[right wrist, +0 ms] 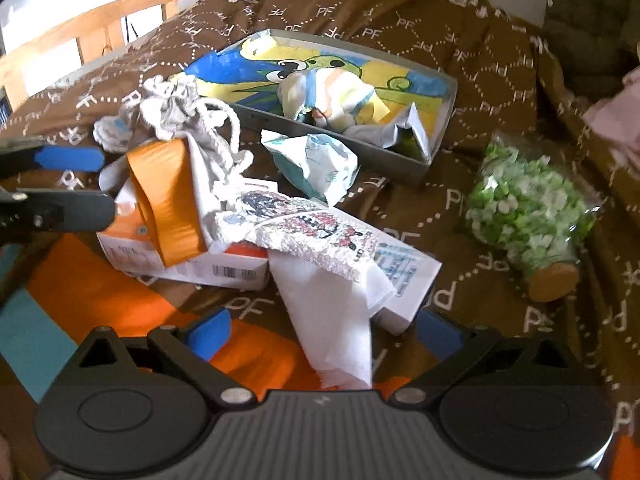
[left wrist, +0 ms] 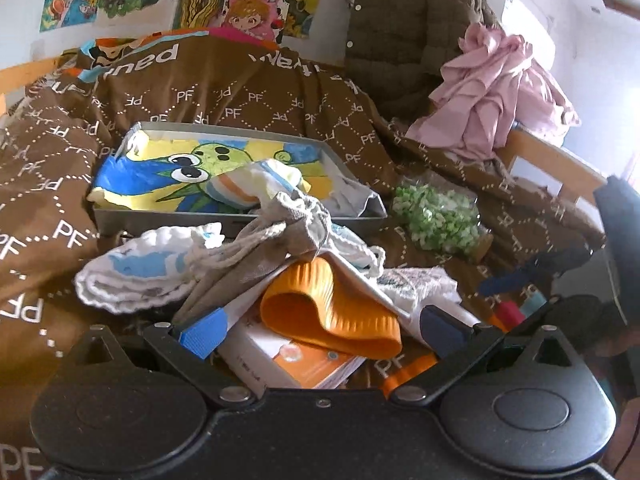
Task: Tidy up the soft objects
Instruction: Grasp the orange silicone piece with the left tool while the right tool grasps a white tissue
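A heap of soft things lies on a brown bedspread. In the left wrist view my left gripper (left wrist: 322, 332) is open, its blue pads either side of an orange ribbed sleeve (left wrist: 328, 304) on a white-and-orange box (left wrist: 280, 360). A grey drawstring pouch (left wrist: 288, 216) and a white-and-blue scalloped cloth (left wrist: 136, 272) lie just beyond. The right gripper (right wrist: 324, 336) is open over a white tissue (right wrist: 332, 320) and a printed towel (right wrist: 312, 236). Behind stands a grey tray (right wrist: 360, 148) holding a cartoon cloth and striped socks (right wrist: 328, 96). The left gripper (right wrist: 106, 184) shows beside the orange sleeve (right wrist: 168, 200).
A clear bag of green and white bits (right wrist: 524, 208) with a cork end lies to the right. A crumpled pale packet (right wrist: 316, 164) sits before the tray. A pink garment (left wrist: 500, 92) and a brown quilted jacket (left wrist: 400, 32) hang over the wooden bed rail (left wrist: 552, 160).
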